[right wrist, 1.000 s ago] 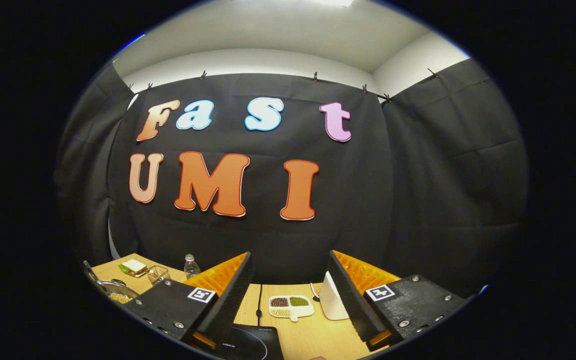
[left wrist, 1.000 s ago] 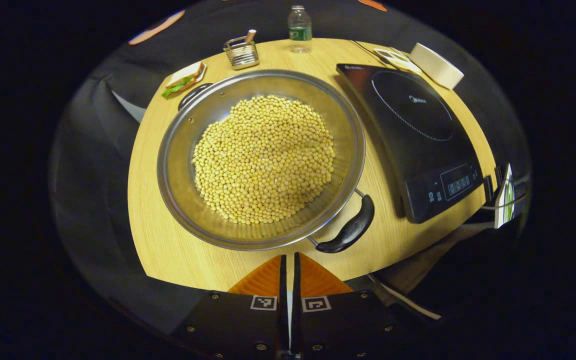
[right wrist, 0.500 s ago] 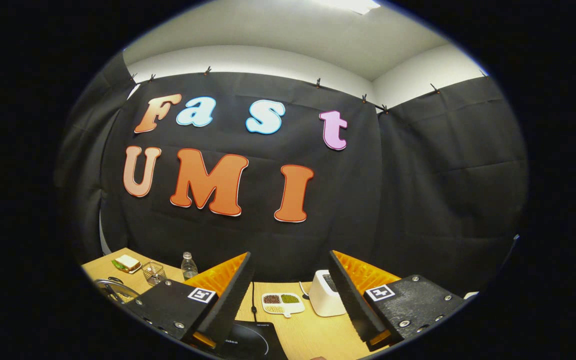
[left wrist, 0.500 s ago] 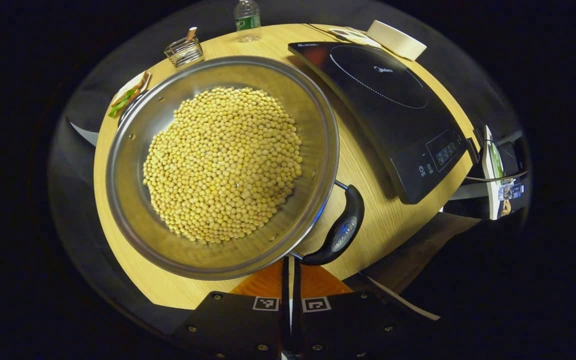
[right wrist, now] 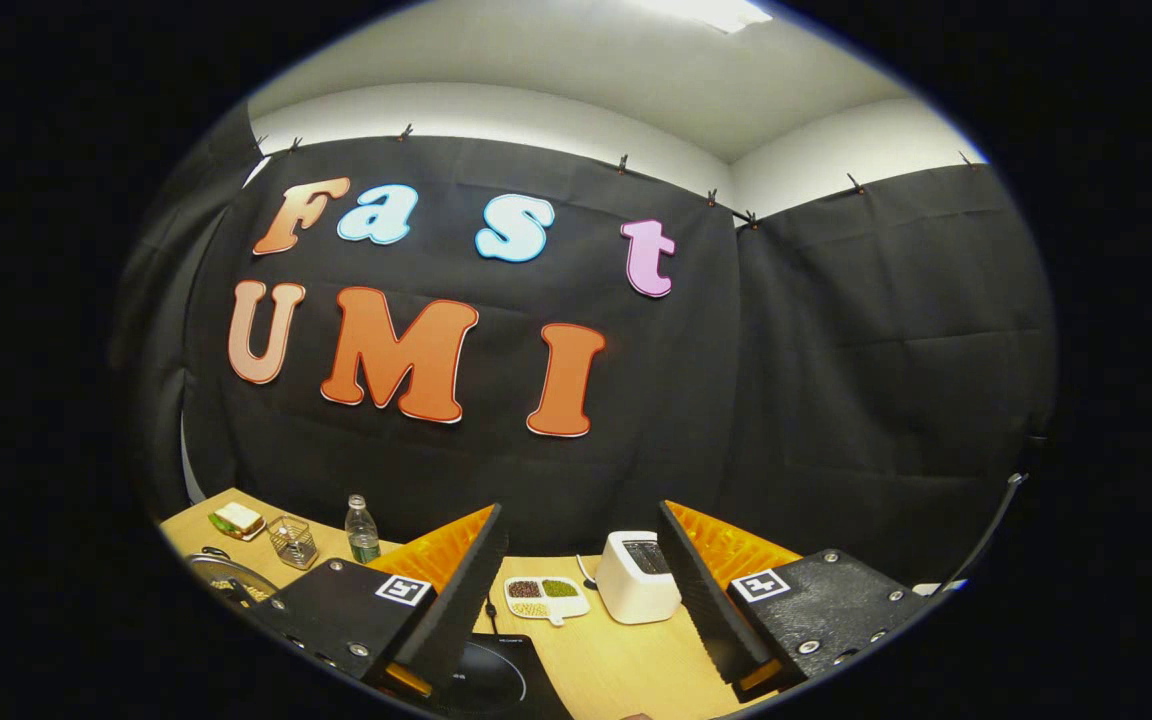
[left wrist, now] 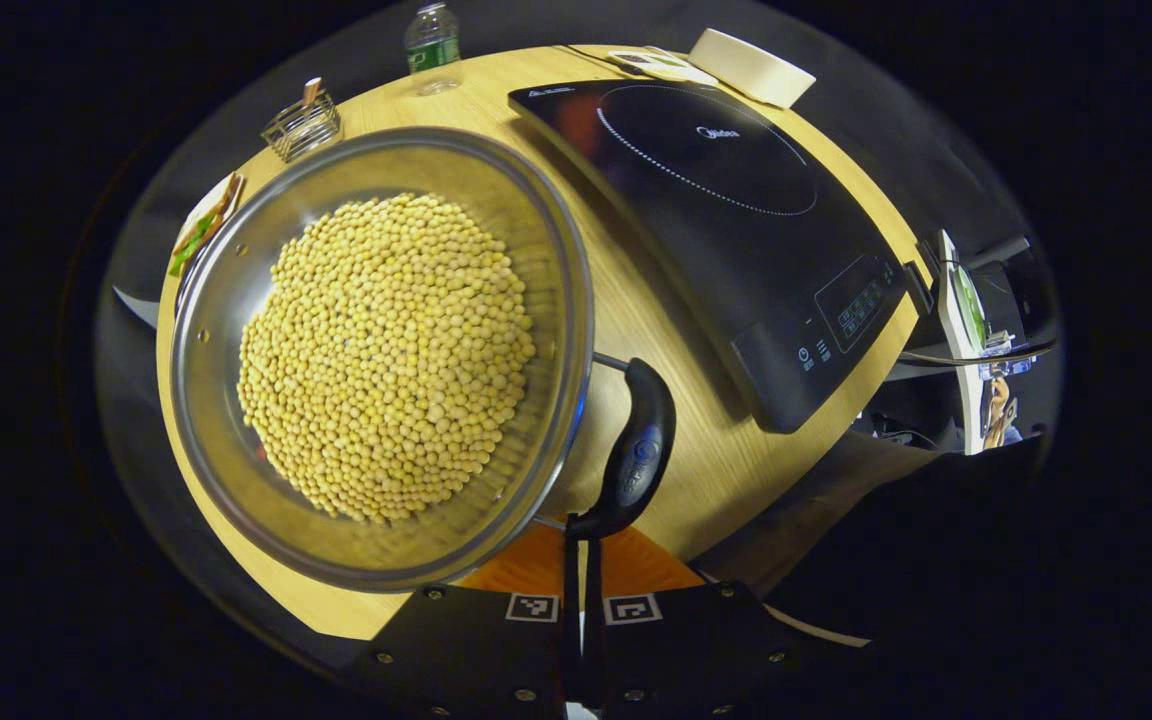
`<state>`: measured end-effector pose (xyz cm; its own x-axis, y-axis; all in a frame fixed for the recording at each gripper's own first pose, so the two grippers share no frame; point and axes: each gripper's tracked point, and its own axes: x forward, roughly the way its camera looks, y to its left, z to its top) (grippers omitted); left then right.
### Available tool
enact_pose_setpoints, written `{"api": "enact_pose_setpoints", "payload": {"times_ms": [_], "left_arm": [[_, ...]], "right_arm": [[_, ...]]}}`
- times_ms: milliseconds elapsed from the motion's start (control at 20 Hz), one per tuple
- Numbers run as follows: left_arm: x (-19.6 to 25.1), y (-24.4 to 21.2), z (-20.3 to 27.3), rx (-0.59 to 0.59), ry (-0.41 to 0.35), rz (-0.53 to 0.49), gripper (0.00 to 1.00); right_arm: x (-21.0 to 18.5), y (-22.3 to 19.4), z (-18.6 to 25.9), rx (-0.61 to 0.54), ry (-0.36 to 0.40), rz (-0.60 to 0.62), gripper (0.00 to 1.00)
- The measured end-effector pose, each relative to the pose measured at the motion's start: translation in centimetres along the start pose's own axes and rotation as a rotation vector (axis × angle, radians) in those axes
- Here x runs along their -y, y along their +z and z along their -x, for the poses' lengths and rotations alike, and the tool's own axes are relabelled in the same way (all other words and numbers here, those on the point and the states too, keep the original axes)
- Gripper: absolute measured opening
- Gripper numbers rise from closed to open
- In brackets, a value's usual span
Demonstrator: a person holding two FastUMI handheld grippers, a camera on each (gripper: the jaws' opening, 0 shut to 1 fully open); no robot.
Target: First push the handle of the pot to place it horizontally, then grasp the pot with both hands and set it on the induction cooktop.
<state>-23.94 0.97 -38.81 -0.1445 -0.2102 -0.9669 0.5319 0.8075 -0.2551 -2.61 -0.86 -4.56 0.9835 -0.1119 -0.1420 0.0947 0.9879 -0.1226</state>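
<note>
At six o'clock of the left gripper view, the left gripper (left wrist: 581, 560), fingers closed together and gripping nothing, is nudging the handle (left wrist: 633, 455) of the bean-filled pot (left wrist: 236, 300). Pushing slowly should avoid spilling; the induction cooktop (left wrist: 716, 200) is lying at two o'clock. The right gripper (right wrist: 581, 590) is hovering wide open, empty.

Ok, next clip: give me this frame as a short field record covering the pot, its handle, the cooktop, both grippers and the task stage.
pot: steel pot full of yellow beans, on the wooden table
near handle: black handle at the pot's near right side, pointing toward the camera
cooktop: induction cooktop right of the pot, nothing on it
left gripper: left gripper shut, tips at the handle's near end
right gripper: right gripper open, raised, facing the booth wall, holding nothing
stage: handle push; pot not yet on the cooktop
</note>
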Motion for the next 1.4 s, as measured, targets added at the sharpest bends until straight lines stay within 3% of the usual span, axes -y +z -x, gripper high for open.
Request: {"api": "enact_pose_setpoints", "payload": {"times_ms": [500, 700, 800, 900, 950, 1400], "left_arm": [[0.1, 4.4, 0.5, 0.065, 0.015, -0.029, 0.02], [0.1, 6.8, 0.8, 0.111, -0.038, 0.090, 0.01], [0.3, 7.9, 1.2, 0.127, -0.062, 0.149, 0.01], [-0.1, 9.0, 1.3, 0.144, -0.062, 0.163, 0.01], [-0.2, 9.6, 1.5, 0.156, -0.056, 0.163, 0.01], [-0.6, 13.1, 1.9, 0.239, -0.058, 0.240, 0.02]], "right_arm": [[3.2, -0.5, 0.0, -0.007, -0.054, 0.001, 0.93], [4.0, -1.5, 0.1, -0.029, -0.069, -0.002, 0.97], [4.3, -1.9, 0.2, -0.038, -0.074, -0.006, 0.94], [4.2, -2.2, 0.1, -0.045, -0.073, -0.010, 0.97], [4.2, -2.3, -0.1, -0.046, -0.071, -0.009, 0.94], [3.5, -3.1, -0.1, -0.061, -0.064, -0.006, 0.94]]}}
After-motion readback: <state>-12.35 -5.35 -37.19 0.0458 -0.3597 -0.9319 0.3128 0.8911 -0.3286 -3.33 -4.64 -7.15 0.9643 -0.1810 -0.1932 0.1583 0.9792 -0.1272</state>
